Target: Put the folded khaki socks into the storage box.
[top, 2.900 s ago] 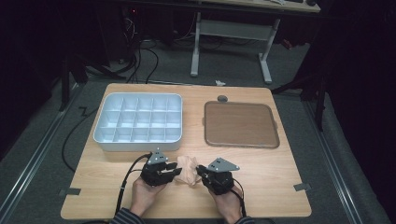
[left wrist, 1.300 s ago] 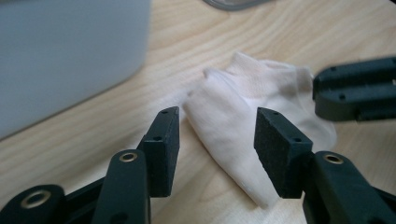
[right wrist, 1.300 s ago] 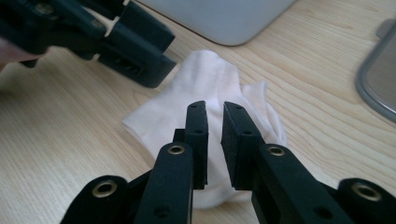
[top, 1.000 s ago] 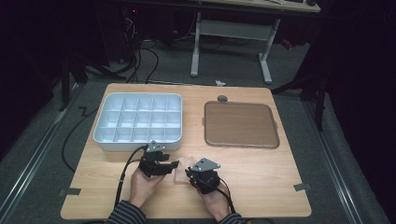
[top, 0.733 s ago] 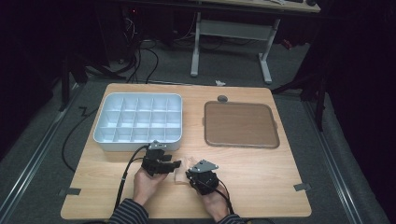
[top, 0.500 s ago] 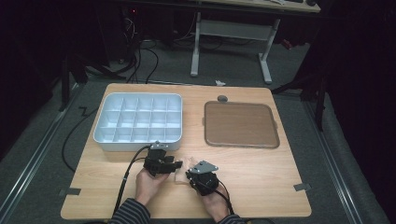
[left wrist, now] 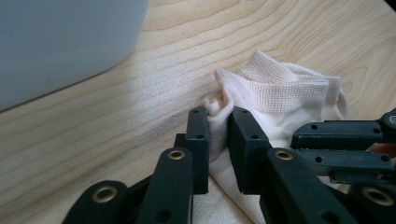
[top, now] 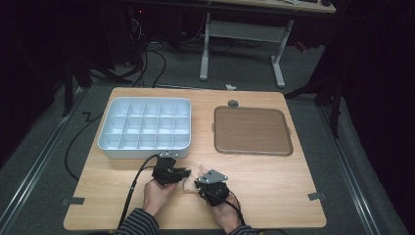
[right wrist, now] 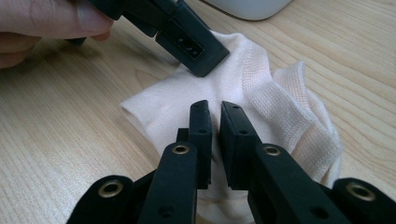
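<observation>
Sock [top: 192, 172] lies low centre of the high view on the bench [top: 274, 171], between both tools. Left tool [left wrist: 218, 135] has just been closing and now pinches its fold; right tool [right wrist: 215, 123] is clamped on it.

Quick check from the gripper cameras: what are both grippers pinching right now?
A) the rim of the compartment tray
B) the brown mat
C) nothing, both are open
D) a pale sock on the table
D: the left gripper has just closed on a fold of the pale sock, and the right gripper clamps the same fabric.
</observation>
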Demonstrator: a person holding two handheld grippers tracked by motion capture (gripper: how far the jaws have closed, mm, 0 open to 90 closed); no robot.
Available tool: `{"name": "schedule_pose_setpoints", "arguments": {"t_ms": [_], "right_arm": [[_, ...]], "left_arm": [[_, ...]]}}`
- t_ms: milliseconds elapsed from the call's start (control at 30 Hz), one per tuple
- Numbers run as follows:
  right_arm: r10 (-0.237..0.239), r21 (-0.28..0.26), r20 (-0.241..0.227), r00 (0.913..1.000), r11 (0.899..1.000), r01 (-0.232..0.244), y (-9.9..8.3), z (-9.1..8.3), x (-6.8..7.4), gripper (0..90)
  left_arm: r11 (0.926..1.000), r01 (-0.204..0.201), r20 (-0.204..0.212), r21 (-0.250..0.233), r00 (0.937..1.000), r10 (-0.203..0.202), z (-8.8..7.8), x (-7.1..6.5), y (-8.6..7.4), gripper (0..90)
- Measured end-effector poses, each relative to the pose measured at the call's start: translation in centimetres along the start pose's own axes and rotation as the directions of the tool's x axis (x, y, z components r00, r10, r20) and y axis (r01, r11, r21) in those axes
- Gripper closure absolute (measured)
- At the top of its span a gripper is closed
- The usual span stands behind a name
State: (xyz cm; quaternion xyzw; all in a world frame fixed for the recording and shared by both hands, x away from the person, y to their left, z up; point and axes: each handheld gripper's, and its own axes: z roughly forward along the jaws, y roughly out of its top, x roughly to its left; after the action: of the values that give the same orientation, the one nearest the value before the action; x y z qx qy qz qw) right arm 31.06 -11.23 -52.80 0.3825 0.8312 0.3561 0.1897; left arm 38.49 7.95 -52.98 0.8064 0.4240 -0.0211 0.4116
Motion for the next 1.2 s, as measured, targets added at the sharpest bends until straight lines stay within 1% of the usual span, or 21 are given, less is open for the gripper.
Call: {"name": "schedule_pose_setpoints", "arguments": {"t_ms": [100,200,267,300,333,433,467,500,567,600,667,700,767,800,833,867,933,967,1000,1100,1200], "right_arm": [[-0.001,-0.003,-0.004,1.0,1.0,0.001,0.0,0.0,-0.1,83.6],[-0.002,0.0,0.003,1.0,1.0,0.002,0.0,0.0,0.0,83.5],[-0.007,0.001,0.004,1.0,1.0,0.007,0.0,0.0,0.1,83.5],[-0.005,0.001,0.002,1.0,1.0,0.005,0.0,0.0,0.1,83.5],[0.002,0.003,0.0,1.0,1.0,-0.002,0.0,-0.1,0.1,83.6],[0.001,0.002,-0.005,1.0,1.0,-0.001,0.0,-0.1,0.1,83.6],[0.015,0.002,-0.026,0.9995,1.0,-0.015,0.0,-0.1,0.2,83.6],[0.015,0.006,-0.031,0.9994,1.0,-0.015,0.0,-0.1,0.2,83.6],[0.012,0.009,-0.035,0.9993,1.0,-0.012,0.0,-0.2,0.4,83.5],[0.0,0.013,-0.048,0.9989,1.0,0.0,0.2,-0.2,0.7,83.1],[0.001,0.023,-0.052,0.9987,1.0,0.0,0.2,-0.2,0.8,82.7],[0.002,0.024,-0.061,0.9981,1.0,-0.001,0.3,-0.2,0.8,81.8],[0.013,0.034,-0.082,0.9965,0.999,-0.01,0.5,-0.2,0.7,79.4],[0.025,0.026,-0.089,0.9957,0.999,-0.022,0.7,-0.3,0.6,79.1],[0.025,0.026,-0.089,0.9957,0.999,-0.022,0.7,-0.3,0.6,79.1],[0.028,0.02,-0.089,0.9956,0.999,-0.027,0.8,-0.3,0.5,79.4],[0.052,0.002,-0.088,0.9947,0.999,-0.052,1.1,-0.4,0.1,81.7],[0.055,0.007,-0.091,0.9943,0.998,-0.055,1.4,-0.5,-0.1,84.4],[0.05,0.001,-0.1,0.9938,0.999,-0.05,1.8,-0.4,-0.3,86.8],[0.043,-0.005,-0.098,0.9942,0.999,-0.044,2.1,-0.2,-0.4,88.2],[0.045,0.009,-0.079,0.9959,0.999,-0.045,2.7,0.7,-0.8,89.1]], "left_arm": [[0.9999,0.011,0.014,-0.004,0.9998,-0.011,-0.2,0.3,-0.1,82.3],[1.0,0.005,0.014,-0.001,0.9999,-0.005,-0.4,0.2,-0.1,83.8],[0.9999,0.008,0.03,-0.01,0.9995,-0.007,-0.6,0.3,-0.2,84.1],[0.9997,0.003,0.035,-0.023,0.9994,-0.002,-0.9,0.3,-0.2,84.3],[0.9996,0.0,0.037,-0.027,0.9993,0.001,-1.0,0.2,-0.3,84.4],[0.9992,-0.008,0.044,-0.039,0.999,0.01,-1.5,0.1,-0.4,84.6],[0.999,-0.005,0.049,-0.043,0.9988,0.007,-1.7,0.0,-0.4,84.7],[0.9989,-0.005,0.059,-0.047,0.9982,0.008,-1.9,0.0,-0.4,84.7],[0.9988,-0.003,0.064,-0.048,0.998,0.006,-2.0,0.0,-0.4,84.7],[0.999,-0.003,0.068,-0.044,0.9977,0.006,-2.0,0.0,-0.5,84.7],[0.9993,-0.006,0.076,-0.036,0.9971,0.008,-2.1,0.1,-0.5,84.7],[0.9994,-0.007,0.076,-0.034,0.997,0.01,-2.1,0.1,-0.5,84.7],[0.9995,-0.009,0.081,-0.031,0.9967,0.012,-2.3,0.2,-0.6,84.8],[0.9996,-0.011,0.08,-0.025,0.9967,0.013,-2.4,0.3,-0.6,84.9],[0.9996,-0.012,0.084,-0.025,0.9964,0.014,-2.5,0.3,-0.7,84.9],[0.9996,-0.018,0.088,-0.021,0.9959,0.02,-2.6,0.3,-0.7,84.9],[0.9995,-0.026,0.089,-0.019,0.9956,0.027,-2.7,0.3,-0.7,84.9],[0.9994,-0.027,0.09,-0.02,0.9955,0.029,-2.7,0.3,-0.7,84.9],[0.9994,-0.029,0.092,-0.02,0.9953,0.031,-2.7,0.3,-0.7,84.9],[0.9992,-0.036,0.091,-0.017,0.9952,0.037,-2.7,0.3,-0.7,84.9],[0.9991,-0.039,0.092,-0.015,0.995,0.04,-2.7,0.4,-0.8,84.9]]}}
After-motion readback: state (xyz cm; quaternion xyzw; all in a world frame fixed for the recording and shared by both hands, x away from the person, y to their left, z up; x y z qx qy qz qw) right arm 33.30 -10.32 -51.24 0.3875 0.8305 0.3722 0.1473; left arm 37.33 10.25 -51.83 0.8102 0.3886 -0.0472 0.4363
